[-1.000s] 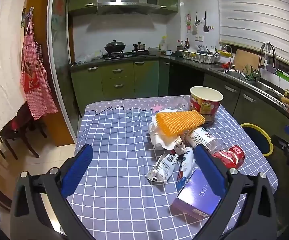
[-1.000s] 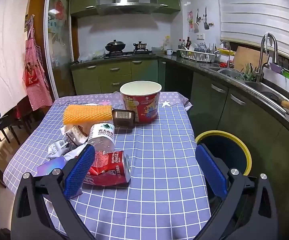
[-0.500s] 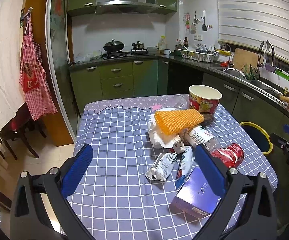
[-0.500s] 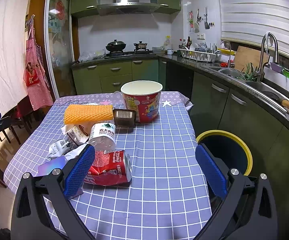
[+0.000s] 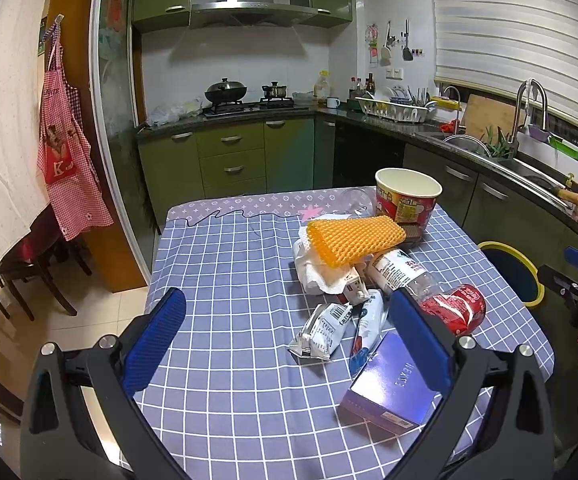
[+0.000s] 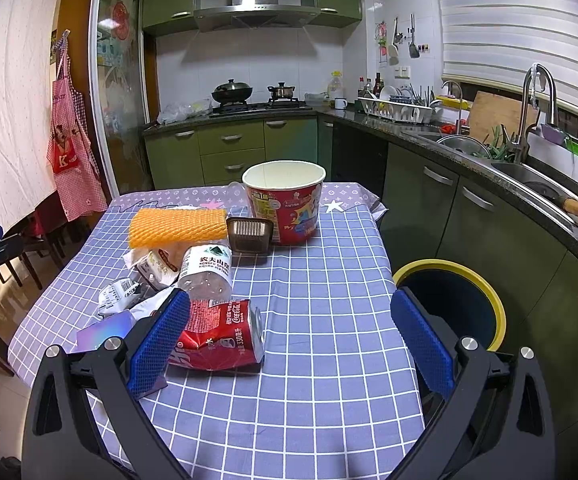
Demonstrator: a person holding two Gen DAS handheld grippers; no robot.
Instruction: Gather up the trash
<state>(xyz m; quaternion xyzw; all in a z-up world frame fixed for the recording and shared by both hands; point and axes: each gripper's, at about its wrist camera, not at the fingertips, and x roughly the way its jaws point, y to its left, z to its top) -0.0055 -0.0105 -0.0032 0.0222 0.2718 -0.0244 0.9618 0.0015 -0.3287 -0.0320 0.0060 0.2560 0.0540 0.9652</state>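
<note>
Plainly crushed — red cola can (image 6: 219,335) on its side, dented.

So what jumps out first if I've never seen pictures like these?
Probably the litter heaped on the checked tablecloth: an orange foam net lying over white wrappers, a big red noodle cup behind it, and a crushed red cola can nearest the right tongs. Next, the blue-padded tongs themselves, both wide open and holding nothing, with the left tongs over the table. A yellow-rimmed bin waits on the floor beside the table.
</note>
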